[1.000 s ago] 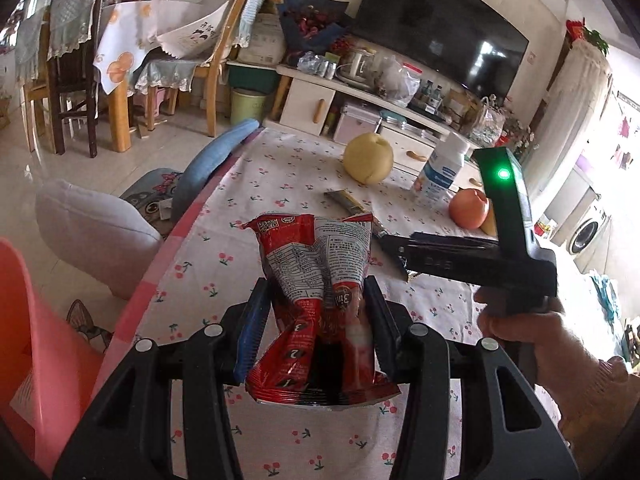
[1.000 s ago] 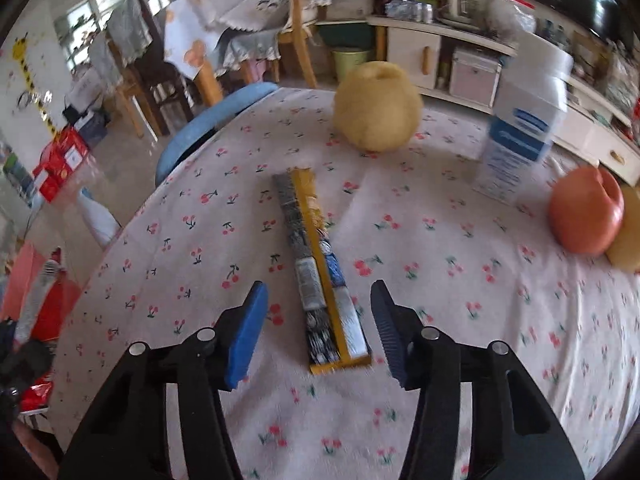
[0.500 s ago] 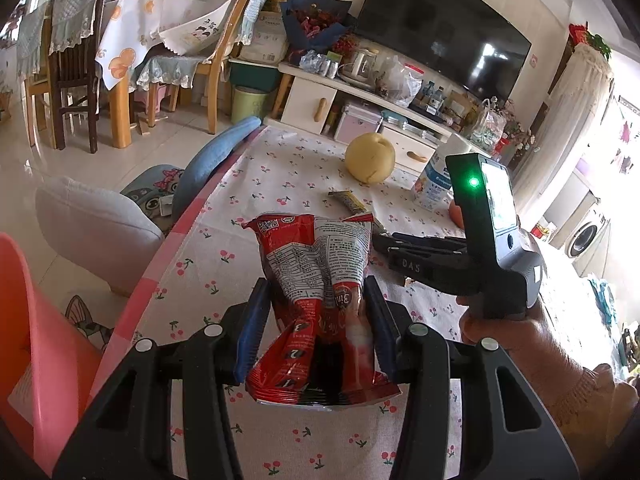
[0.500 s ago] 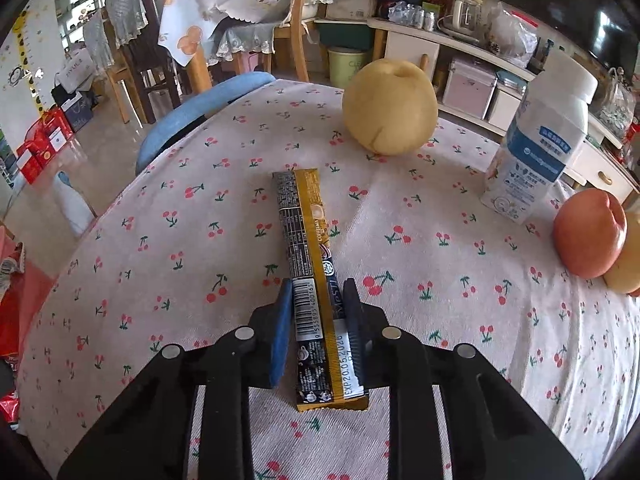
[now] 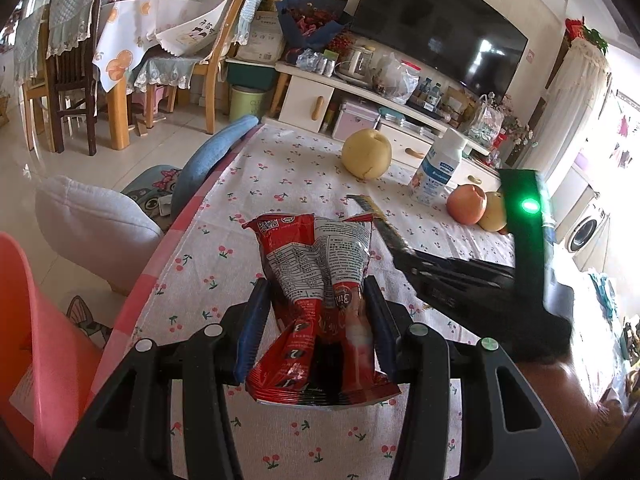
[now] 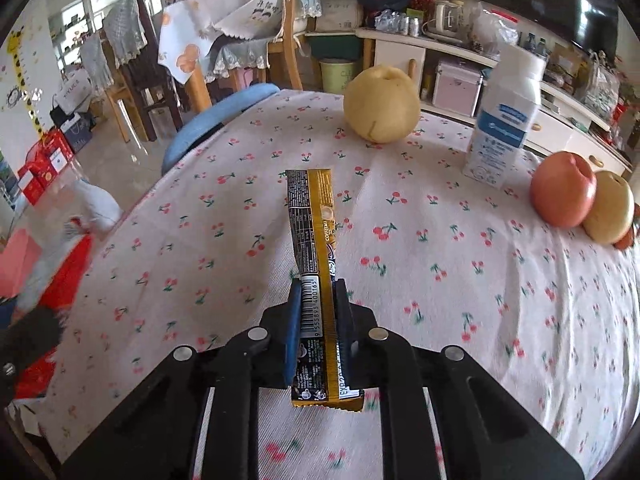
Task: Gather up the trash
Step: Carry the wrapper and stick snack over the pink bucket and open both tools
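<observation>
In the left wrist view, a crumpled red snack bag is seen clamped between the pads of the left gripper, in the lower middle of the frame, held above the cherry-print tablecloth. In the right wrist view, a long gold and black wrapper is pinched at its near end by the right gripper, whose jaws are drawn together on it with the pads pressing both edges; the strip runs up the middle of the frame, and whether its far end is clear of the cloth cannot be told. The same gripper, carried by a hand, is seen at the right of the left wrist view with a green light showing.

Two pieces of trash are thus judged to be picked up, one in each tool, while neither has been dropped anywhere yet. A pink plastic container is visible at the lower left edge of the left wrist view, off the table; it may be the bin, though this cannot be confirmed. What remains on the table in view is not trash by appearance: a yellow pear, a white bottle, a red apple and a second yellow fruit touching it at the right. Carrying both wrappers to a bin and letting go is judged to be the part left.
</observation>
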Demonstrator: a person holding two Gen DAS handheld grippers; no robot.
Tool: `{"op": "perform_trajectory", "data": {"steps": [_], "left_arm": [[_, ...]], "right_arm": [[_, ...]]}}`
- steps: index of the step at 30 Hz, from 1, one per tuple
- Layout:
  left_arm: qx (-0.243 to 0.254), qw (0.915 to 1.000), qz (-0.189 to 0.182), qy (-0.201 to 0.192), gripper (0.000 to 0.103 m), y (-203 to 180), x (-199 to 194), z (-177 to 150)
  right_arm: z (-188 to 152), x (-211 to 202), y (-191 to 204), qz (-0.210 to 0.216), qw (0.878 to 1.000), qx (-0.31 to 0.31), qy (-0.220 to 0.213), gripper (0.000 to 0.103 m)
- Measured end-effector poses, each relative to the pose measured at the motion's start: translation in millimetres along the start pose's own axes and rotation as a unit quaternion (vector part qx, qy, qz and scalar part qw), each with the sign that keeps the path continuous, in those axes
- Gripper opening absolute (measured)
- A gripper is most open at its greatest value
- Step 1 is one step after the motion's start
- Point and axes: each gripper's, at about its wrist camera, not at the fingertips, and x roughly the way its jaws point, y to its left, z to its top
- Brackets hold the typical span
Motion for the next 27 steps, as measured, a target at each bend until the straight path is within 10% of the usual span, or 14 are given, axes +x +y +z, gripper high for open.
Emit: {"op": "perform_trajectory", "data": {"steps": [27], "left_arm": [[0.016, 0.9987, 0.033, -0.035, 0.049, 9.9, -37.5, -4.9]], "right_arm": [[-50.6, -114.4, 41.1, 0.034, 0.998, 0.036, -0.031, 0.017]]}}
